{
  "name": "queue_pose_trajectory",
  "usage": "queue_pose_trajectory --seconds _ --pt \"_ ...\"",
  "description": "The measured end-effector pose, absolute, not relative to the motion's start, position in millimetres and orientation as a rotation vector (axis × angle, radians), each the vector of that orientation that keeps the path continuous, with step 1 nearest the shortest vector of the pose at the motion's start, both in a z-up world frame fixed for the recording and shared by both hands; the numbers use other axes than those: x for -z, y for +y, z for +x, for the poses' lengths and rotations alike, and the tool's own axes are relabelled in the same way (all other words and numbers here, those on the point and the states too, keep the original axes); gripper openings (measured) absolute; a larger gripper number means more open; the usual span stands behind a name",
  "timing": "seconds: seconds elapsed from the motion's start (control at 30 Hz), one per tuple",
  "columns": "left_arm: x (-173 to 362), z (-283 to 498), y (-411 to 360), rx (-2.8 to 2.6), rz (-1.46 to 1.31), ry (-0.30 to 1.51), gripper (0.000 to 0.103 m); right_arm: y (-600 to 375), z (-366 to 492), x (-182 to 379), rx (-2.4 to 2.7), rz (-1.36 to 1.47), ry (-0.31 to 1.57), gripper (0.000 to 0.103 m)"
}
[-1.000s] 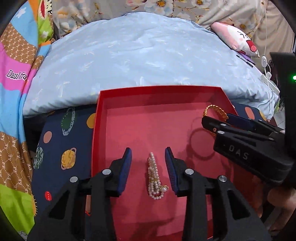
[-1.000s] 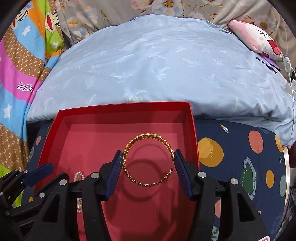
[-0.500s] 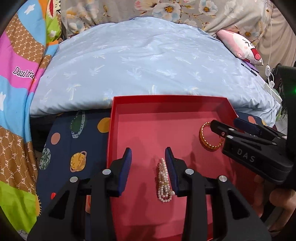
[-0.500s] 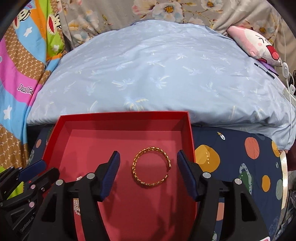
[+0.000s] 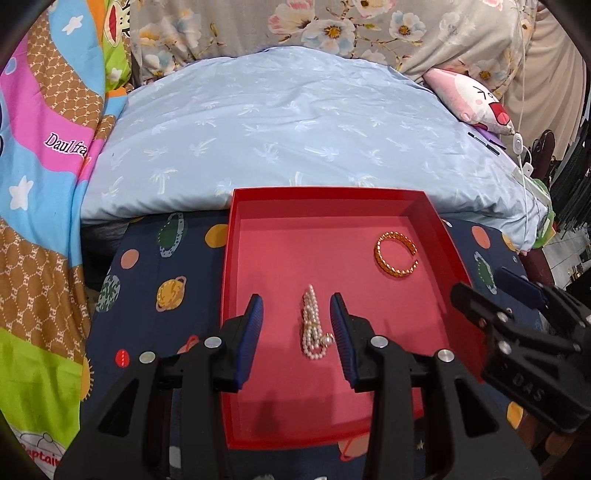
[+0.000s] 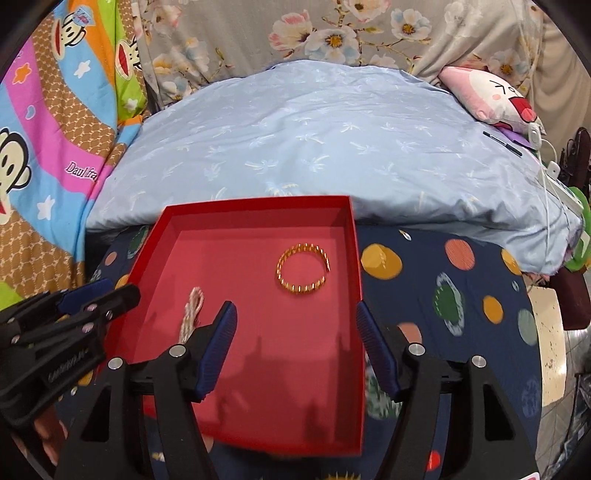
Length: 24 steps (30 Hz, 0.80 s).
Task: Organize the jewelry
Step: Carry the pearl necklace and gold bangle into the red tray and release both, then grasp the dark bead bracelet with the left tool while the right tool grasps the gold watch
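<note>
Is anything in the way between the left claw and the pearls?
No, nothing visible. The pearls lie on the floor of the red box, right between the open fingers of the left claw. The gold bracelet sits off to the right.

The gold bangle [image 6: 303,268], held a second ago, has been released onto the red tray [image 6: 258,206], and the right tool [image 6: 295,350] has been opened and withdrawn toward the lower frame.

A bedroom: pale blue quilt [image 5: 295,133], plush pillow [image 5: 476,99], floral bedding [image 6: 332,33].
</note>
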State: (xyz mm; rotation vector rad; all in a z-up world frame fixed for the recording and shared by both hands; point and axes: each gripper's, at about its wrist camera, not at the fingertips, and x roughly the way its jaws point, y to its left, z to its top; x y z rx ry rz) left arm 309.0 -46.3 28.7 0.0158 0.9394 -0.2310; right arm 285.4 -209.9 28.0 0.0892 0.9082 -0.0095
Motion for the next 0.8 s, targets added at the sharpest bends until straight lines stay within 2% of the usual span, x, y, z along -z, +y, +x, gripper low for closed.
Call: queue_pose_trajectory --seconds 0.33,0.8 --pt "-32 236 -31 0.24 0.022 0.967 0.037 -208 172 -39 0.03 0.037 0.885 0.07" --pt "-4 132 7 0.19 0.003 1.042 0.044 -203 70 -1 0.007 0.086 1.001 0.07"
